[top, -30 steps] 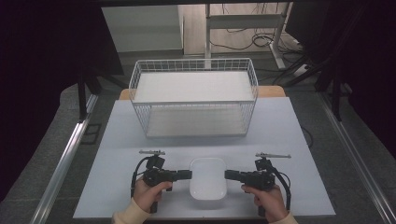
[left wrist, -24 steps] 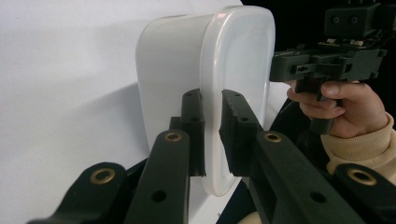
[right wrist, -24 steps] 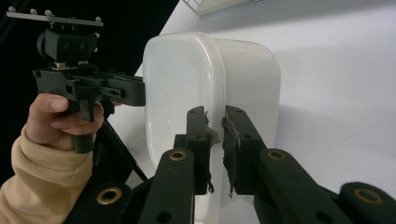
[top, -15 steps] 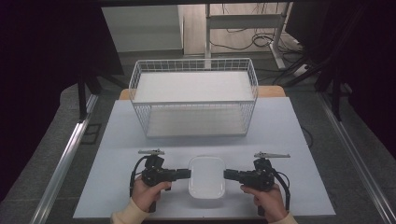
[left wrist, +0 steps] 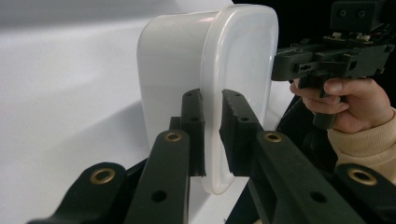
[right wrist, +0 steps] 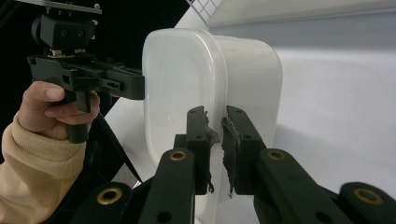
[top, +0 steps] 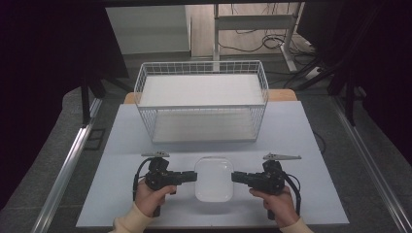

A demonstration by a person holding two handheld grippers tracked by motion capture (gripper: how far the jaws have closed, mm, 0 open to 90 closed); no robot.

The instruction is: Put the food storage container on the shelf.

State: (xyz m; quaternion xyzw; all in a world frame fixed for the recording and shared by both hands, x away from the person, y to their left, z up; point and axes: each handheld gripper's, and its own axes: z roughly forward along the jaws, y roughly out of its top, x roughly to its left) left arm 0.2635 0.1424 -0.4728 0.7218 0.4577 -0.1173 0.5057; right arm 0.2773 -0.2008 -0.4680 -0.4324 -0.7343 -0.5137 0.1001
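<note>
A: Pale tabletop [top: 121, 194], with a white wire basket [top: 201, 104] at its far side; where do we find the white container [top: 214, 178]?

B: Near the front edge, between our hands. Left gripper [top: 192, 176] fingers [left wrist: 194, 126] clamp its left rim; right gripper [top: 236, 177] fingers [right wrist: 198, 135] clamp its right rim.

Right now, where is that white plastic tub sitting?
In the high view the white plastic tub sits at the near edge of the table, between the left gripper and right gripper, before the wire basket.
</note>
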